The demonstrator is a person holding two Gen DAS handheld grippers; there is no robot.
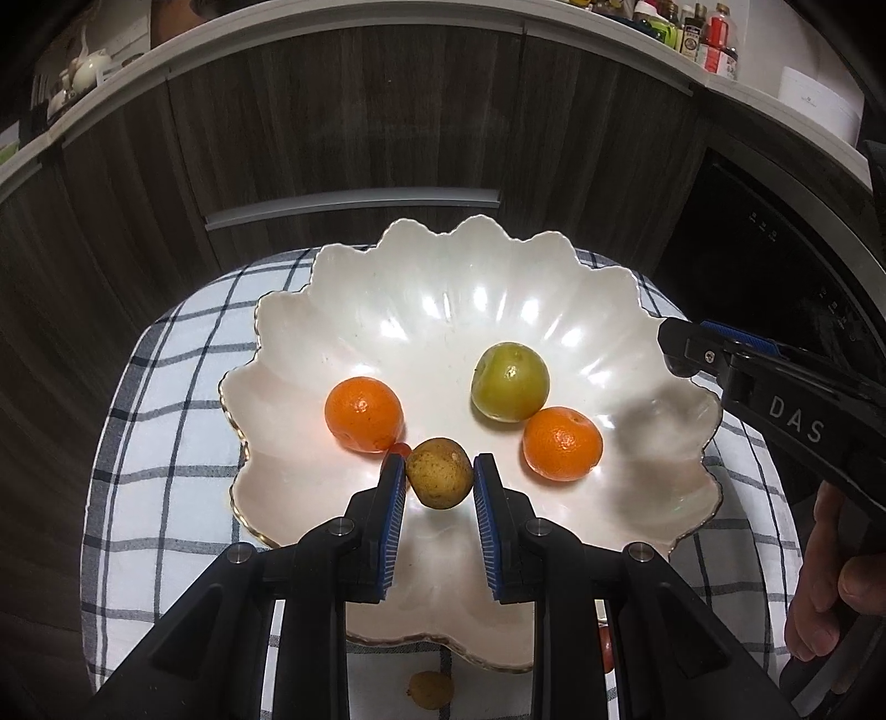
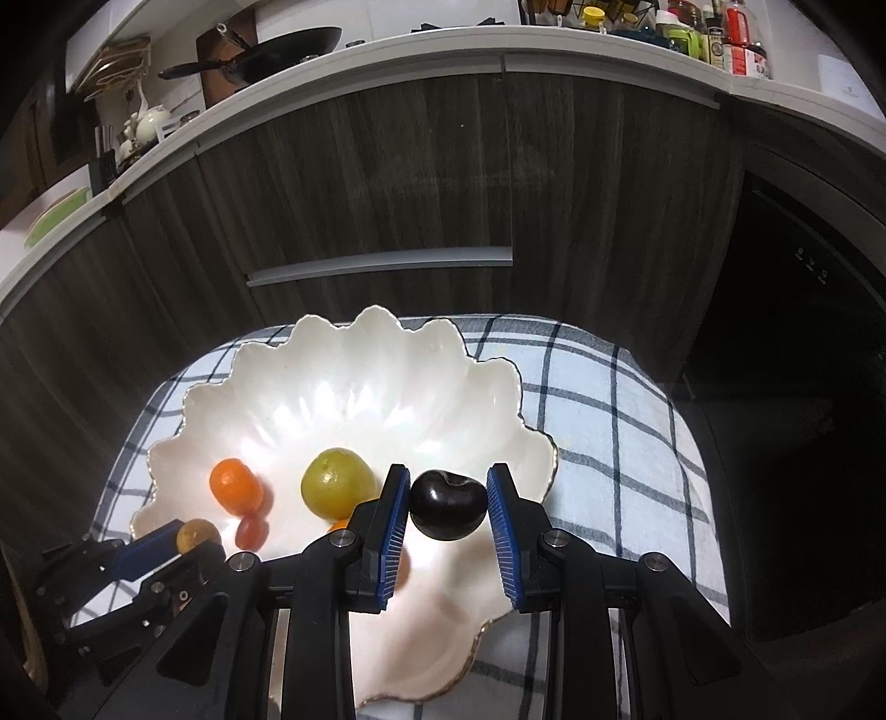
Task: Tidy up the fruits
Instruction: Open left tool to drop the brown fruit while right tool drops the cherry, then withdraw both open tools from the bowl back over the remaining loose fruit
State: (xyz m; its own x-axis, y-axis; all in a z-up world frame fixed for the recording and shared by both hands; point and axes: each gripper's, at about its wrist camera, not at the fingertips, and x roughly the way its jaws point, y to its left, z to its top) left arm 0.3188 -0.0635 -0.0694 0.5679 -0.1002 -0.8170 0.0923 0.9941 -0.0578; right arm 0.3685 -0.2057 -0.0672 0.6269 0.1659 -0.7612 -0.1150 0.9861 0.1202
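Note:
A white scalloped bowl (image 1: 443, 299) with a gold rim sits on a checked cloth; it also shows in the right wrist view (image 2: 343, 365). In it lie two oranges (image 1: 363, 413) (image 1: 562, 443), a green fruit (image 1: 510, 381) and a small red fruit (image 2: 252, 531). My left gripper (image 1: 438, 471) is shut on a small brown-yellow fruit (image 1: 439, 472) above the bowl's near side. My right gripper (image 2: 448, 512) is shut on a dark cherry (image 2: 447, 510) above the bowl's right part. The left gripper also shows at the lower left of the right wrist view (image 2: 188, 540).
The checked cloth (image 1: 166, 443) covers a small table. Another brown-yellow fruit (image 1: 431, 688) lies on the cloth before the bowl. Dark wooden cabinets (image 1: 360, 122) stand behind, with a worktop holding bottles (image 1: 714, 39) above. A dark oven front (image 2: 803, 443) is at the right.

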